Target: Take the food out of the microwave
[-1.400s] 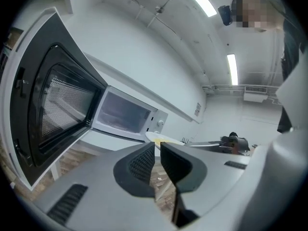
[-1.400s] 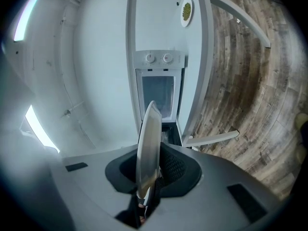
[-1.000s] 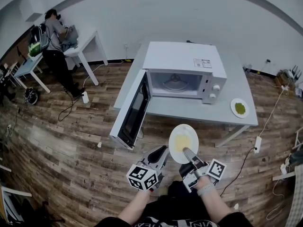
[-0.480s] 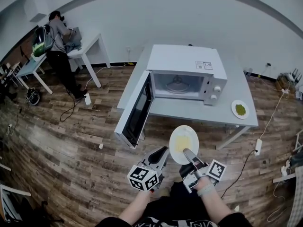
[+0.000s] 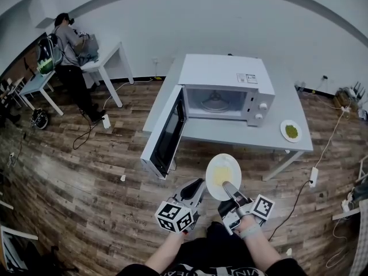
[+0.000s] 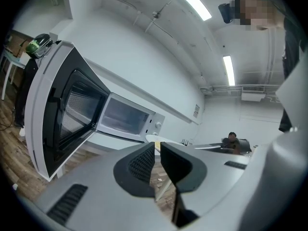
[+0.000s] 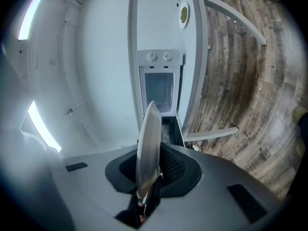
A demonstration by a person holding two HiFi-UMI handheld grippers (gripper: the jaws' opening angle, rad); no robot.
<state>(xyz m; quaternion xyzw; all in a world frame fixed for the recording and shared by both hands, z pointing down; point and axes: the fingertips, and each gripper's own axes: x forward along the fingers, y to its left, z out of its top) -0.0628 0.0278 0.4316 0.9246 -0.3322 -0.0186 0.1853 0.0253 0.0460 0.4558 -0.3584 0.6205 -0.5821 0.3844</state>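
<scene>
Head view: right gripper [image 5: 226, 184] level, jaws clamping the plate [image 5: 232, 164]; left gripper [image 5: 198, 183] level, jaws nearly closed.

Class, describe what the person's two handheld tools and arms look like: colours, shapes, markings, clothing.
The left tool and right tool are light grey bodies with dark ribbed pads. Each carries a white cube with black square markers. Forearms are bare; a grey band rings the right one.
</scene>
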